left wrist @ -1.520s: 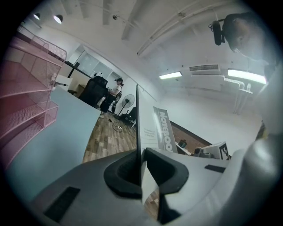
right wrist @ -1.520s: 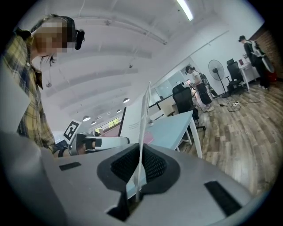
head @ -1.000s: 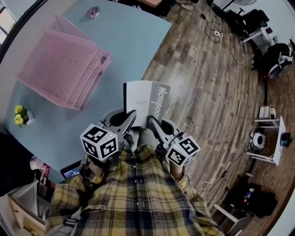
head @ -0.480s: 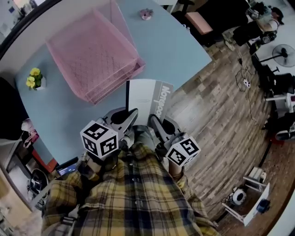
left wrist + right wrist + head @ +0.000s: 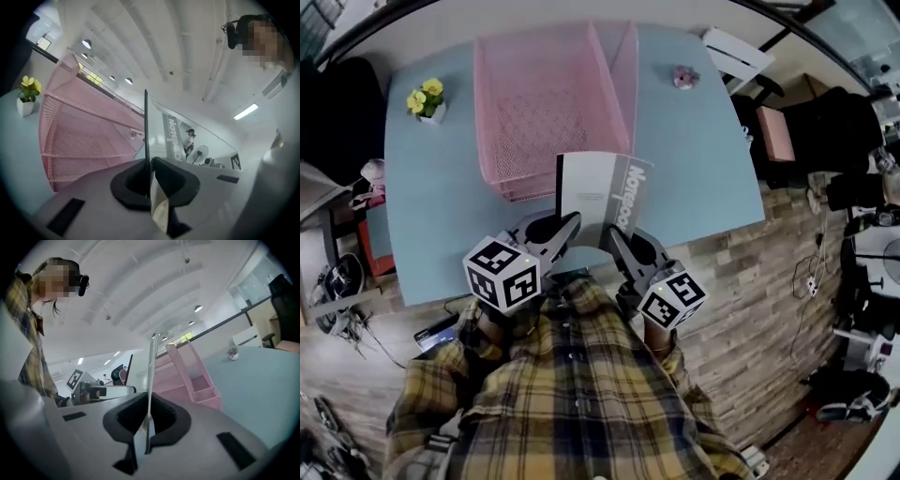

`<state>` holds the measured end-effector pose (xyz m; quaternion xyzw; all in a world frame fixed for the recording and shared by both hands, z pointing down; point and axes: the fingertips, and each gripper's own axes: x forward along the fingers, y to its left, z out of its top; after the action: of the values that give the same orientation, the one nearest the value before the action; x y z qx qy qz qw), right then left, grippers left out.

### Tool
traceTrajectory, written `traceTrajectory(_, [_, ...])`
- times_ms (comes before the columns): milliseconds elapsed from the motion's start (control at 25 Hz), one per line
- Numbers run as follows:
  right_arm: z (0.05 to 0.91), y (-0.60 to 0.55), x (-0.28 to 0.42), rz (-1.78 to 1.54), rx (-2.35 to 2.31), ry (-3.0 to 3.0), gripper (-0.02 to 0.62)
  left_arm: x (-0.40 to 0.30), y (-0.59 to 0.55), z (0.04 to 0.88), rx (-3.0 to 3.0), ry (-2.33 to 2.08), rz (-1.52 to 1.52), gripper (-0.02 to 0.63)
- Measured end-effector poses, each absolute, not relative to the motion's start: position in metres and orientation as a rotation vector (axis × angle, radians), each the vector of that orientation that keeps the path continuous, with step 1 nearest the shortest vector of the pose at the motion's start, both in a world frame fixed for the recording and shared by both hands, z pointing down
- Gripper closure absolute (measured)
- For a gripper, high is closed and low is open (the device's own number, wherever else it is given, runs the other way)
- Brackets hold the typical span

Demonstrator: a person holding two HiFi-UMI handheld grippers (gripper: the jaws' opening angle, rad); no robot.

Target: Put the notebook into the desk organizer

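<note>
I hold a grey-and-white notebook (image 5: 602, 198) flat above the near edge of the light blue table (image 5: 441, 216), its far end overlapping the front of the pink mesh desk organizer (image 5: 546, 108). My left gripper (image 5: 565, 232) is shut on the notebook's near left corner, and my right gripper (image 5: 612, 240) is shut on its near right corner. In the left gripper view the notebook (image 5: 187, 145) runs edge-on out of the jaws toward the organizer (image 5: 79, 140). In the right gripper view the notebook's edge (image 5: 152, 371) stands between the pads with the organizer (image 5: 187, 376) behind.
A small pot of yellow flowers (image 5: 425, 98) stands on the table's far left, and a small pink flower ornament (image 5: 682, 76) on its far right. Wooden floor (image 5: 741, 291) lies right of the table, with chairs and furniture beyond. My plaid-shirted body fills the bottom of the head view.
The view has swung round: the table and organizer now lie straight ahead instead of off to the left. The notebook, still held by both grippers, now overlaps the organizer's front.
</note>
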<state>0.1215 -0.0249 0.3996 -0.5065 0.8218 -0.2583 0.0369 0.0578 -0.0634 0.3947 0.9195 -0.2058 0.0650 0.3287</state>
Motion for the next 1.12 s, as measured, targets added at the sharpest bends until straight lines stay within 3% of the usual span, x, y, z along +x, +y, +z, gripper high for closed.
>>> traceTrajectory(560, [0.404, -0.054, 0.098, -0.821, -1.021, 2.849, 0.577, 0.025, -0.066, 0.397, 2.259, -1.021, 0.03, 0.581])
traceTrajectory(1120, [0.404, -0.053, 0.072, -0.845, -1.003, 2.884, 0.577, -0.001, -0.063, 0.398, 2.231, -1.033, 0.005, 0.581])
